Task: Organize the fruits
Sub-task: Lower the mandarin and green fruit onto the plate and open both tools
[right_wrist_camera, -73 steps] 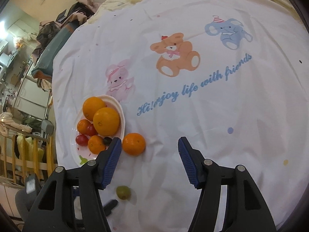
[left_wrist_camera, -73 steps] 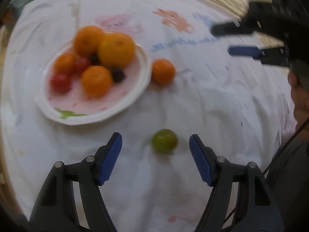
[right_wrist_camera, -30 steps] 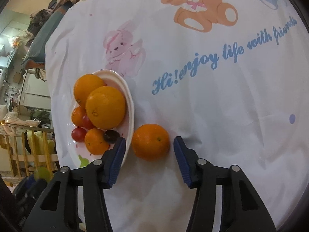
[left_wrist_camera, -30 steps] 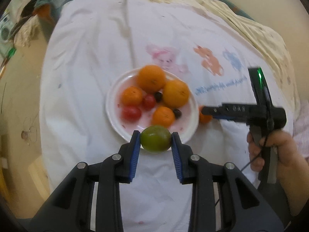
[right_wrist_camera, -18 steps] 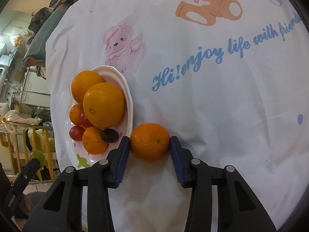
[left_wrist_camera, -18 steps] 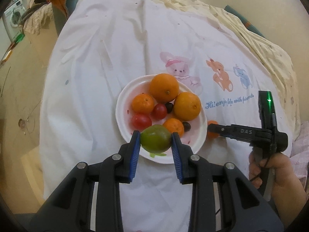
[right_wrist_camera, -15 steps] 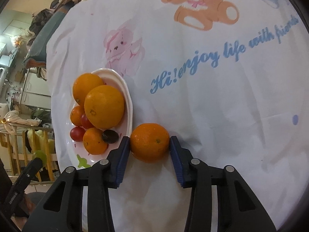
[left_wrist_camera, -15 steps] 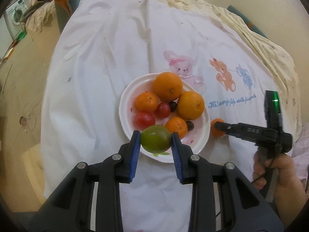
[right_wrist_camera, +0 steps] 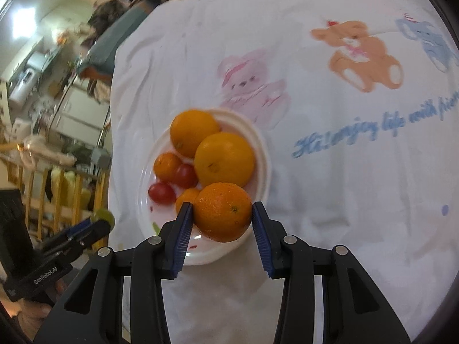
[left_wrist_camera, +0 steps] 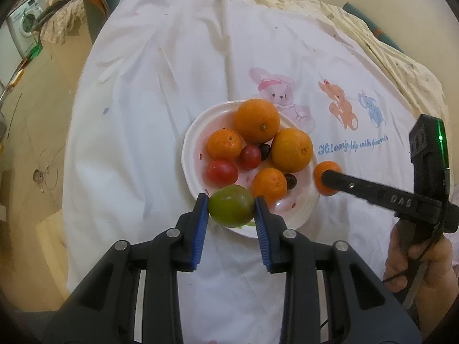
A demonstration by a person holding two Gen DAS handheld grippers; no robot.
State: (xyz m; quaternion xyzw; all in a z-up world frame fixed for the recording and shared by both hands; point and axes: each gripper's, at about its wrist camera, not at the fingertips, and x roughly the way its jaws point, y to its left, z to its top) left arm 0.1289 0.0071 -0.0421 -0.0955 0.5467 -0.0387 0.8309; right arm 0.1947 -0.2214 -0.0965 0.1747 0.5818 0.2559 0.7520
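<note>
A white plate [left_wrist_camera: 191,146] holds several oranges, red tomatoes and dark grapes on a white printed cloth. My left gripper [left_wrist_camera: 231,210] is shut on a green fruit [left_wrist_camera: 231,209] and holds it over the plate's near rim. My right gripper [right_wrist_camera: 220,212] is shut on an orange [right_wrist_camera: 222,211] and holds it above the plate's [right_wrist_camera: 262,154] near edge. In the left wrist view the right gripper [left_wrist_camera: 327,178] reaches in from the right with that orange [left_wrist_camera: 322,169] beside the plate. In the right wrist view the left gripper [right_wrist_camera: 100,222] with the green fruit [right_wrist_camera: 104,215] shows at lower left.
The cloth [left_wrist_camera: 160,91] carries pink, orange and blue animal prints and blue lettering [right_wrist_camera: 370,132] right of the plate. The table edge drops to the floor [left_wrist_camera: 31,120] on the left. Furniture and a wooden railing [right_wrist_camera: 43,183] stand beyond the edge.
The right gripper has lifted the orange off the cloth and carried it left over the plate's edge. The left gripper still holds the green fruit over the plate's near rim.
</note>
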